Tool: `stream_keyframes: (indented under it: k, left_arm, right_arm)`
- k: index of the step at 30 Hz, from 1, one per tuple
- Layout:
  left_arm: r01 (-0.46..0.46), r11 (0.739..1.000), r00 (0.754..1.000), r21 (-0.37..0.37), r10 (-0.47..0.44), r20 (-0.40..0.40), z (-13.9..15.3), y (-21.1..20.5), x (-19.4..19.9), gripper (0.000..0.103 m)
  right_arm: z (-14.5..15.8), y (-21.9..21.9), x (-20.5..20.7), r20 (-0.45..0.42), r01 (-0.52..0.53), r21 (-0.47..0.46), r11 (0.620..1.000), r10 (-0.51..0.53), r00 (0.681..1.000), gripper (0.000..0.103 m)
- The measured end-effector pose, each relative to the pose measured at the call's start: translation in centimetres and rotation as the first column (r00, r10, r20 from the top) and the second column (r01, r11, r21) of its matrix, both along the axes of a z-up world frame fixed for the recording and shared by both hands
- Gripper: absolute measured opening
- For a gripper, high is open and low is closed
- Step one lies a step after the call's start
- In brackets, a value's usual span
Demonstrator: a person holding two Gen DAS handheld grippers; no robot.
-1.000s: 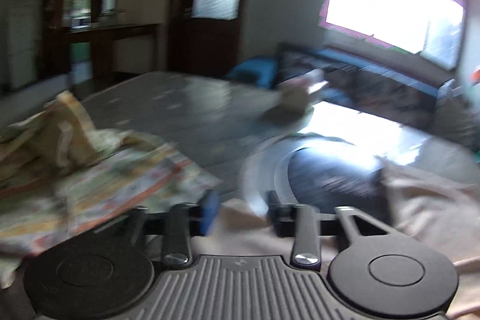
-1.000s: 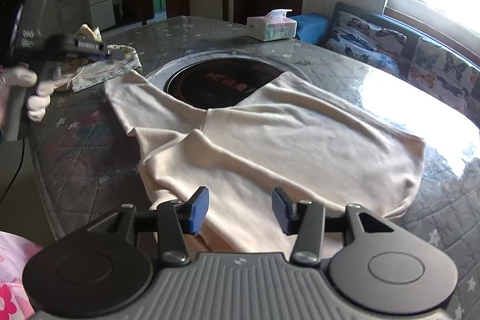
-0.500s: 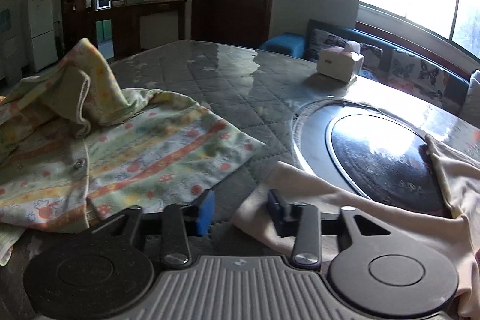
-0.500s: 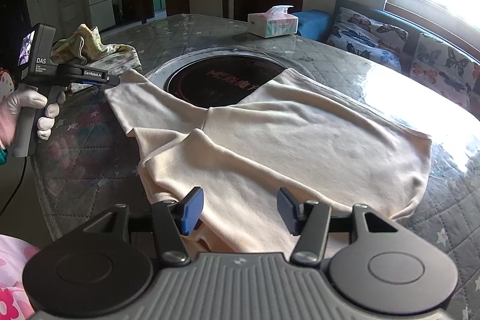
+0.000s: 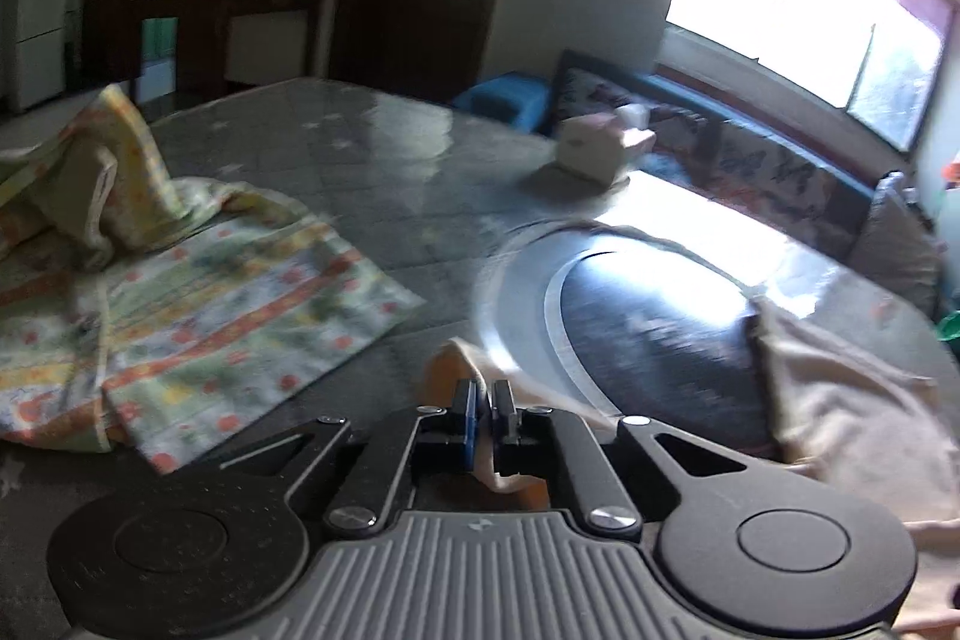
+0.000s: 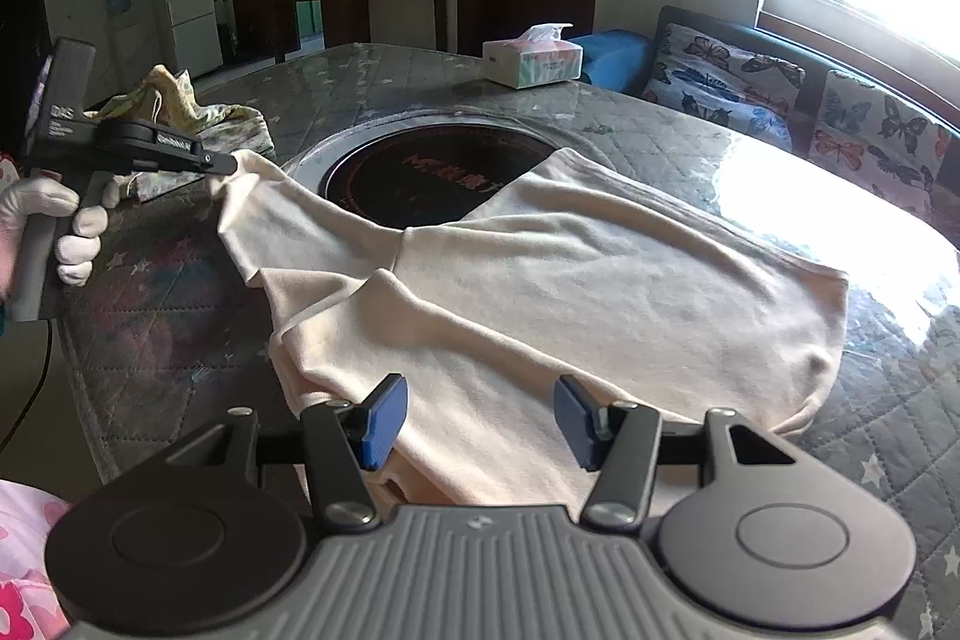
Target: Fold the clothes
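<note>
A cream long-sleeved top (image 6: 600, 292) lies spread over the quilted table (image 6: 180, 340), partly across the round dark hotplate (image 6: 432, 172). My left gripper (image 5: 485, 403) is shut on the end of its sleeve (image 5: 474, 370); the cloth shows pinched between the blue pads. In the right wrist view that gripper (image 6: 231, 163) holds the sleeve tip lifted off the table at the left, held by a white-gloved hand (image 6: 54, 220). My right gripper (image 6: 480, 418) stands open low over the top's near edge, with cloth beneath its pads and nothing pinched.
A crumpled floral garment (image 5: 180, 304) lies on the table to the left, also seen as the floral garment (image 6: 180, 106). A tissue box (image 6: 531, 61) stands at the far side. A butterfly-print sofa (image 6: 810, 100) runs along the window. The table's edge (image 6: 84, 400) is near left.
The left gripper closed on the sleeve end and lifted it off the table. The right gripper widened slightly and stayed in place.
</note>
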State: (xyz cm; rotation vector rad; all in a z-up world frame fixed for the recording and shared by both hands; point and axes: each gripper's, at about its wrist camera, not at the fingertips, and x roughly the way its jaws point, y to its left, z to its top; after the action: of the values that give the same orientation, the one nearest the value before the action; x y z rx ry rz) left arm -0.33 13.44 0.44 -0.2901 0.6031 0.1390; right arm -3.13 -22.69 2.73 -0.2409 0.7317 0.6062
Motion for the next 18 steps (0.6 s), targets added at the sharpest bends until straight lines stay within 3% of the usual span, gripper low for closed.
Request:
stream_keyframes:
  k: [5,9,14,18]
  left_arm:
    - [0.132,0.991,0.989,-0.039,-0.129,0.068,3.0,-3.5,-0.2,0.005]
    - [0.279,0.957,0.956,-0.077,-0.269,0.12,5.2,-7.5,0.0,0.005]
    - [0.464,0.876,0.882,-0.129,-0.444,0.16,6.5,-13.4,0.4,0.005]
    - [0.593,0.786,0.804,-0.175,-0.567,0.18,6.4,-17.8,0.7,0.006]
  right_arm:
    - [0.1,-1.1,0.0,0.011,0.028,0.016,0.999,-0.029,1.0,0.055]
    - [0.1,-2.5,0.0,0.017,0.065,0.03,0.997,-0.066,0.998,0.055]
    - [0.4,-3.9,0.1,0.012,0.109,0.064,0.992,-0.11,0.994,0.055]
    - [0.5,-4.7,0.1,0.013,0.13,0.074,0.989,-0.132,0.991,0.055]
